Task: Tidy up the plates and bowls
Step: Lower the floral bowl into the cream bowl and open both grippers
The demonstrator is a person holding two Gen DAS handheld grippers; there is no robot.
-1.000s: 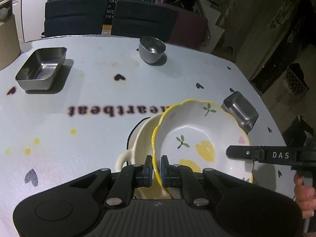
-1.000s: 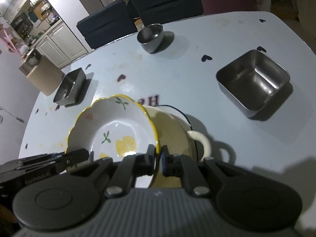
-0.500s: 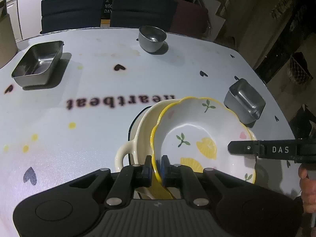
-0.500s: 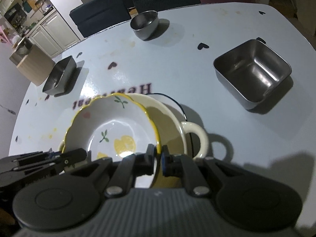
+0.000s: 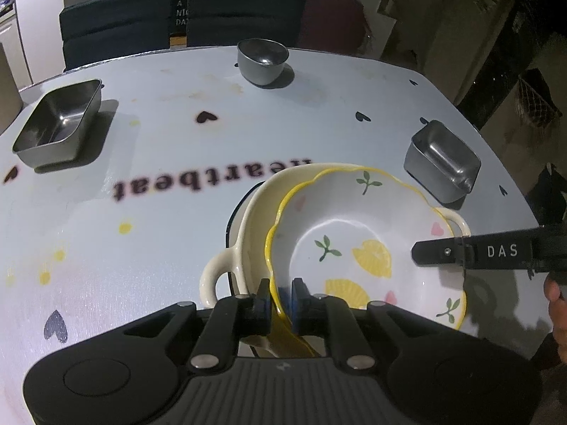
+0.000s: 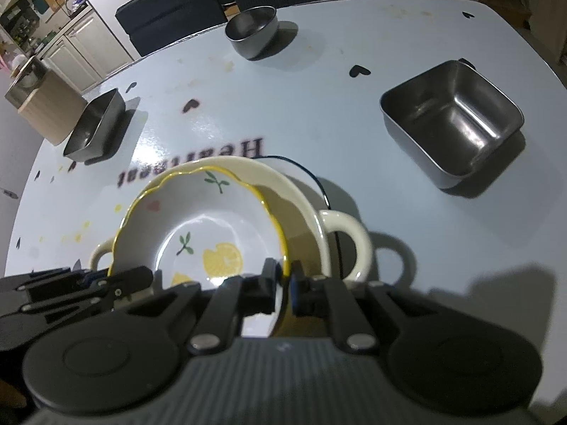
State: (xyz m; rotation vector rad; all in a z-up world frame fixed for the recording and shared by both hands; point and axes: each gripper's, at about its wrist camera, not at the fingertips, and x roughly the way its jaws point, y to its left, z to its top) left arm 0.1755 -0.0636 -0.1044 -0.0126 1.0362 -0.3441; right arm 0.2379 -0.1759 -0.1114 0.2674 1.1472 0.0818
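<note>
A white lemon-print bowl (image 5: 354,248) (image 6: 212,223) with a wavy yellow rim rests tilted inside a cream two-handled dish (image 5: 258,205) (image 6: 304,209) on the table. My left gripper (image 5: 280,299) is shut on the bowl's near rim in the left wrist view. My right gripper (image 6: 283,278) is shut on the opposite rim. Each gripper also shows in the other's view: the right gripper (image 5: 418,253) reaches in from the right edge with a hand behind it, and the left gripper (image 6: 106,278) lies at the lower left.
On the pale heart-print table (image 5: 141,233) stand a round steel bowl (image 5: 262,58) at the far edge, a rectangular steel tray (image 5: 56,124) on the left and a square steel container (image 5: 443,159) (image 6: 453,120) on the right. Dark chairs (image 5: 117,32) line the far side.
The lemon bowl has settled lower and more centred in the cream dish, whose two handles now both show. Both grippers keep their hold on its rim.
</note>
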